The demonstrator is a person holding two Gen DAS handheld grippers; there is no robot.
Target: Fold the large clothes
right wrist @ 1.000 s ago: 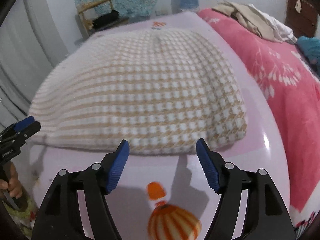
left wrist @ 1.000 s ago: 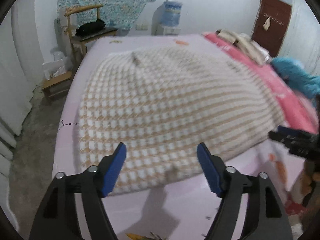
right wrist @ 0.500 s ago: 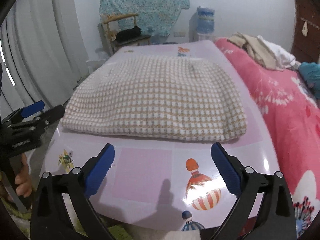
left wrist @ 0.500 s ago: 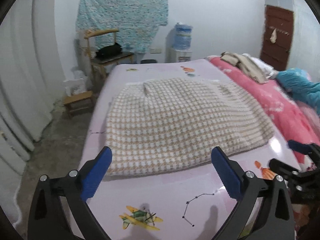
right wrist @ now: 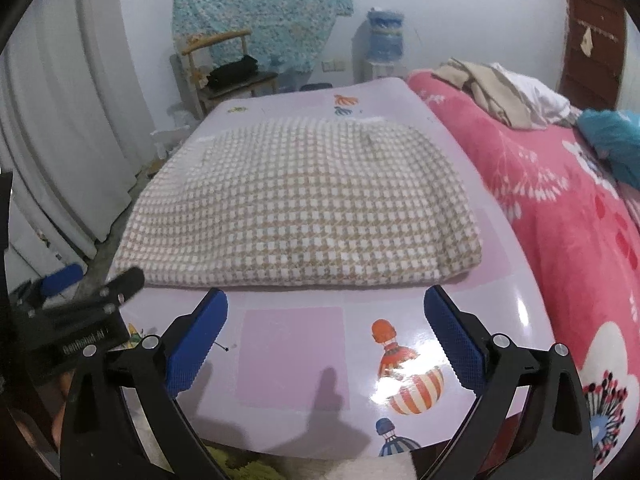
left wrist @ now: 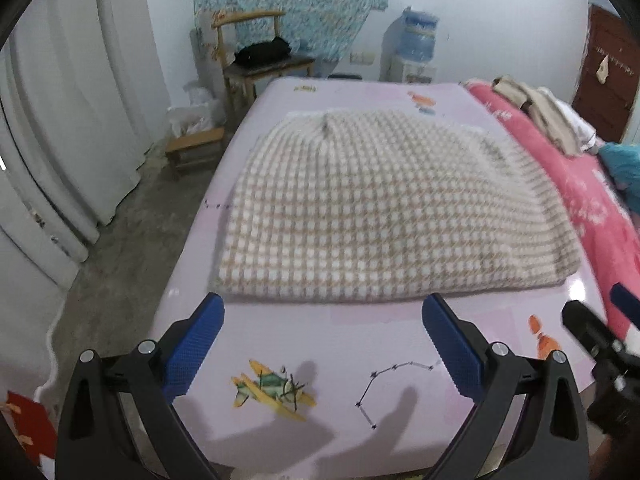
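1. Release just made: both sets of jaws have just been opening, from partly spread to fully spread, with nothing between them.
2. Pulled back from the checked garment (left wrist: 384,216), which earlier filled both views and now lies wholly beyond the blue pads.
3. Folded into a thick rectangle, resting flat on the lilac printed table (left wrist: 328,344), near edge just past the fingertips, well short of the pink blanket (right wrist: 560,208) alongside.
4. Likely meaning: fold set down and let go; either finished, or ready for one more fold to make the bundle smaller.
5. Left gripper (left wrist: 322,344): spread wide, gripping nothing, touching nothing, hovering over the aeroplane print.
6. Right gripper (right wrist: 326,340): equally wide, empty, clear of the cloth, above the balloon print.
7. Seen also: left tool at the edge of the right view, right tool at the edge of the left view, both off the garment.
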